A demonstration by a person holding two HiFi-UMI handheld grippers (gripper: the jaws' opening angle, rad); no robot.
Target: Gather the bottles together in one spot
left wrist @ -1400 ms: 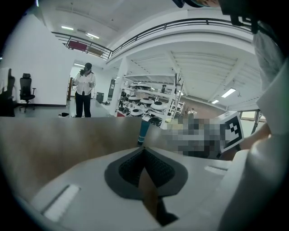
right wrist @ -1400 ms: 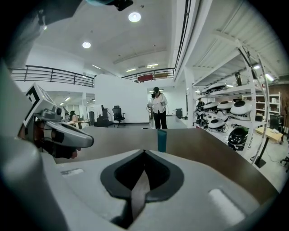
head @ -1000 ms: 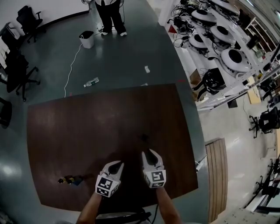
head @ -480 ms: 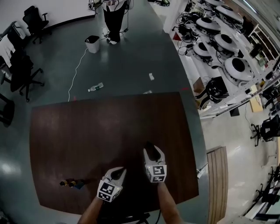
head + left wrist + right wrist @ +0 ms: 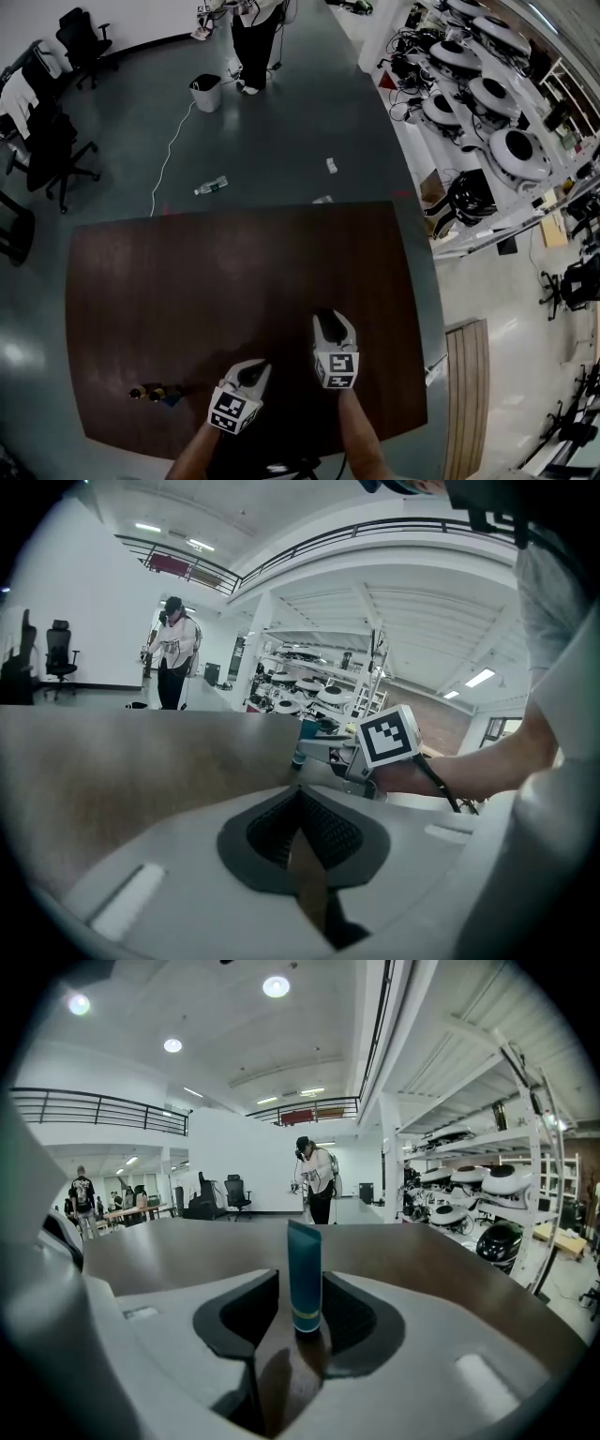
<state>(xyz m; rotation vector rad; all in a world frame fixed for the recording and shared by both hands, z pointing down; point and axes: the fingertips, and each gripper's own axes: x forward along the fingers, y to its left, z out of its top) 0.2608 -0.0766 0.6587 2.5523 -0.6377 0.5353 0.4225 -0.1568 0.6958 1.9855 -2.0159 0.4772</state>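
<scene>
Over a dark wooden counter [image 5: 187,281], the right gripper [image 5: 327,321] holds its jaws narrowly parted around a teal bottle [image 5: 303,1274] that stands upright on the counter between them, with a thin gap visible at the bottle's left side. The left gripper [image 5: 251,368], just beside it and nearer the person, has its jaws brought together at the tips, with nothing between them. A few small objects [image 5: 155,394], too small to identify, sit well apart near the counter's left front edge, and a clear bottle [image 5: 211,186] lies on the floor beyond the counter's far side.
</scene>
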